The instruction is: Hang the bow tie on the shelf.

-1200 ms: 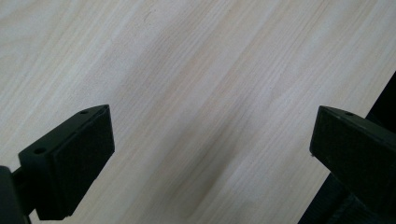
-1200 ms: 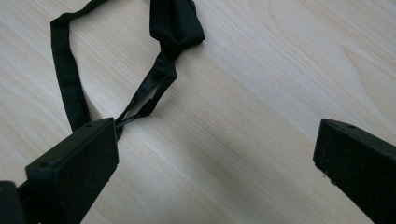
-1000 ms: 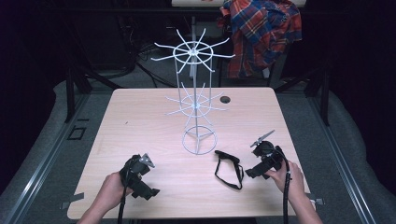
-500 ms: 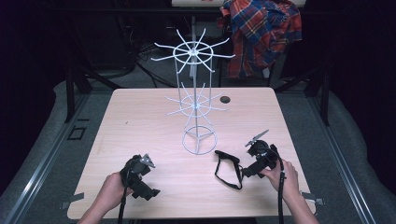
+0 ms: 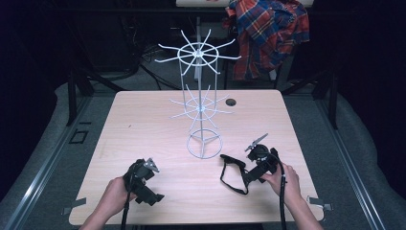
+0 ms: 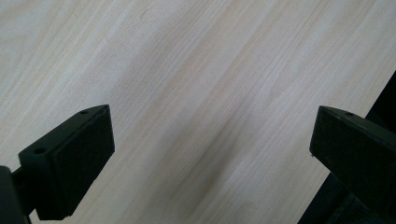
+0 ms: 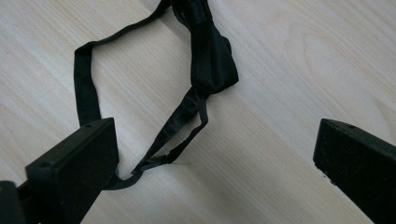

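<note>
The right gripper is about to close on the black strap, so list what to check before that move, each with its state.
1. Right gripper open wide enough: ok, its jaws stand far apart.
2. Black fabric bow tie with thin neck strap between the jaws: ok for the strap, which runs up from beside one jaw; the knot lies further ahead.
3. Strap free of snags: cannot tell, since part passes behind that jaw.
4. Left gripper out of the way: ok, open over bare light wooden table, well apart from the bow tie.
5. White wire display rack with radiating hooks upright: ok, it stands mid-table.
6. Rack hooks free: ok, nothing hangs on them.
</note>
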### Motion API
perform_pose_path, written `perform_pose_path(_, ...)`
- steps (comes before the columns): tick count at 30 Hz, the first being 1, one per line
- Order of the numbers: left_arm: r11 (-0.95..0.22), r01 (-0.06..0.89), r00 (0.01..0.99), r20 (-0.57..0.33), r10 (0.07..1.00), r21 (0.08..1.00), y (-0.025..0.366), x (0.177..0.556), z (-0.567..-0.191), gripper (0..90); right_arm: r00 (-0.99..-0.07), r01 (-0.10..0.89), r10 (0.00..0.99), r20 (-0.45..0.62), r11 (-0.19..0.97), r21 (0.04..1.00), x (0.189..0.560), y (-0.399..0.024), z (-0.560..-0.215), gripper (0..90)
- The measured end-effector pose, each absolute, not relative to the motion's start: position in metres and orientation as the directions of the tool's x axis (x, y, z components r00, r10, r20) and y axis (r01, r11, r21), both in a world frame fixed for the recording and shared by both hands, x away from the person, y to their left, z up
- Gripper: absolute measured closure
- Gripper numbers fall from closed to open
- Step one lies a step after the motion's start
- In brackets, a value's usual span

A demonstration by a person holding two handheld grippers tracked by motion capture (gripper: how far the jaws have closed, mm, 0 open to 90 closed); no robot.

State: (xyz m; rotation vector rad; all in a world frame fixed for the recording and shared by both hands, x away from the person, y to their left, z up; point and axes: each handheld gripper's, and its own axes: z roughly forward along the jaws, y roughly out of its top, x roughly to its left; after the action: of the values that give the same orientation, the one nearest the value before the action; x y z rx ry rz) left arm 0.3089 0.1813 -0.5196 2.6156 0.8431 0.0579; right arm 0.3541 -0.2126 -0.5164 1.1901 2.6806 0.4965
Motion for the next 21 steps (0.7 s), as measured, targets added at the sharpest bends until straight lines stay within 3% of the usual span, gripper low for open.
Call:
perform_pose_path(12, -0.742, 0.554, 0.817, -0.076, 0.571, 0.377, 0.181, 0.308, -0.520, 0.1, -0.658, 0.701, 0.753, 0.023, 0.601, 0.383, 0.355, -0.201, -0.520, 2.1)
perform_pose_path(14, -0.744, 0.554, 0.817, -0.076, 0.571, 0.374, 0.181, 0.309, -0.520, 0.1, -0.657, 0.703, 0.754, 0.017, 0.604, 0.376, 0.356, -0.201, -0.521, 5.6)
perform_pose_path(16, -0.745, 0.554, 0.818, -0.075, 0.571, 0.372, 0.181, 0.309, -0.520, 0.1, -0.633, 0.719, 0.773, 0.031, 0.574, 0.392, 0.356, -0.199, -0.525, 15.5)
perform_pose_path(18, -0.745, 0.554, 0.818, -0.074, 0.571, 0.372, 0.181, 0.309, -0.520, 0.1, -0.644, 0.718, 0.765, 0.010, 0.600, 0.353, 0.358, -0.200, -0.526, 17.4)
perform_pose_path(19, -0.745, 0.553, 0.818, -0.073, 0.571, 0.371, 0.181, 0.309, -0.520, 0.1, -0.639, 0.723, 0.769, 0.012, 0.595, 0.352, 0.358, -0.199, -0.528, 23.7)
perform_pose_path(21, -0.746, 0.553, 0.818, -0.073, 0.570, 0.371, 0.181, 0.309, -0.520, 0.1, -0.637, 0.724, 0.771, 0.001, 0.599, 0.342, 0.358, -0.199, -0.528, 25.6)
